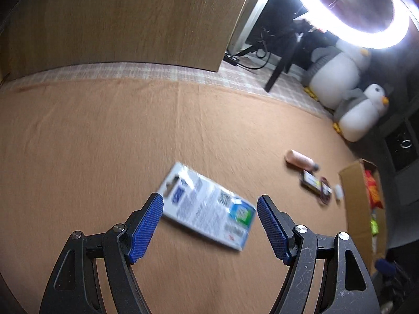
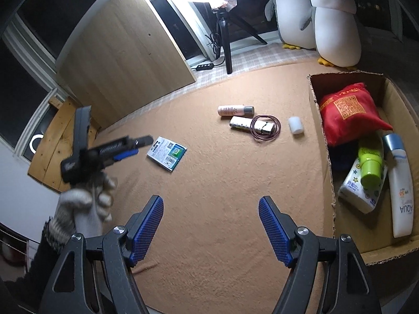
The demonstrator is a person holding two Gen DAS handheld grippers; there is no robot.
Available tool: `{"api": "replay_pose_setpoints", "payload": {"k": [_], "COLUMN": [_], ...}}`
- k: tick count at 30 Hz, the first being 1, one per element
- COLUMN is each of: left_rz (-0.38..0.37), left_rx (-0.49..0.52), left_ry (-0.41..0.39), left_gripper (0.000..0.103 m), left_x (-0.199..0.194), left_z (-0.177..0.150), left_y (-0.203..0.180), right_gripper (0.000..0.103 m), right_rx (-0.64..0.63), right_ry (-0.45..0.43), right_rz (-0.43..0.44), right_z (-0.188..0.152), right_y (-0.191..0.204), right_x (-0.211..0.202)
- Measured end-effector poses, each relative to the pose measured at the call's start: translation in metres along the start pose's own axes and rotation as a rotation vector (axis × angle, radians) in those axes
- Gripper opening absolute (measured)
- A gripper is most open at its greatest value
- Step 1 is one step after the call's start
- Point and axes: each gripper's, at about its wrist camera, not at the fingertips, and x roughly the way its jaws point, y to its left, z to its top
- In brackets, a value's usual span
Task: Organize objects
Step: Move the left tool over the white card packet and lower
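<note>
Left gripper (image 1: 209,204) hangs open and empty over my flat packet (image 1: 207,204) on the mat; only the right view shows the open right gripper (image 2: 210,205) and filled cardboard box (image 2: 320,130).

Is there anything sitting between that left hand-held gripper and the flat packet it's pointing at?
Nothing visible. The left hand-held gripper is open above the flat packet, with only bare orange cloth around it. The pink bottle and cardboard box lie off to the side.
</note>
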Motion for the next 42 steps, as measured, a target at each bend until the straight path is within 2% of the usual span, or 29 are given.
{"api": "replay_pose_setpoints", "payload": {"k": [4, 9, 15, 18, 22, 30, 33, 38, 42], "left_rz": [0.093, 0.229, 0.303, 0.336, 0.333, 0.290, 0.272, 0.145, 0.140], "left_rx": [0.028, 0.136, 0.259, 0.319, 0.363, 0.348, 0.307, 0.188, 0.203], "left_ry": [0.010, 0.041, 0.081, 0.066, 0.068, 0.064, 0.049, 0.021, 0.032], "left_gripper": [0.077, 0.077, 0.077, 0.077, 0.077, 0.077, 0.077, 0.080, 0.089], "left_x": [0.021, 0.051, 0.068, 0.068, 0.063, 0.034, 0.023, -0.005, -0.005], "left_z": [0.015, 0.023, 0.017, 0.012, 0.001, -0.030, -0.037, -0.042, -0.042], "left_y": [-0.010, -0.030, -0.049, -0.057, -0.060, -0.031, -0.016, 0.005, 0.006], "right_gripper": [0.072, 0.072, 0.072, 0.072, 0.072, 0.072, 0.072, 0.072, 0.072], "right_rx": [0.008, 0.012, 0.031, 0.047, 0.043, 0.020, 0.013, 0.005, -0.007], "right_ry": [0.013, 0.027, 0.033, 0.035, 0.039, 0.051, 0.059, 0.070, 0.076], "right_rz": [-0.010, -0.017, -0.022, -0.023, -0.014, 0.011, 0.018, 0.030, 0.041], "right_z": [-0.002, -0.006, -0.007, -0.006, -0.004, -0.002, -0.003, -0.006, -0.008], "right_y": [-0.004, -0.008, -0.017, -0.020, -0.018, -0.006, -0.003, 0.004, 0.011], "right_x": [0.001, 0.002, 0.002, 0.004, 0.007, 0.012, 0.016, 0.020, 0.021]}}
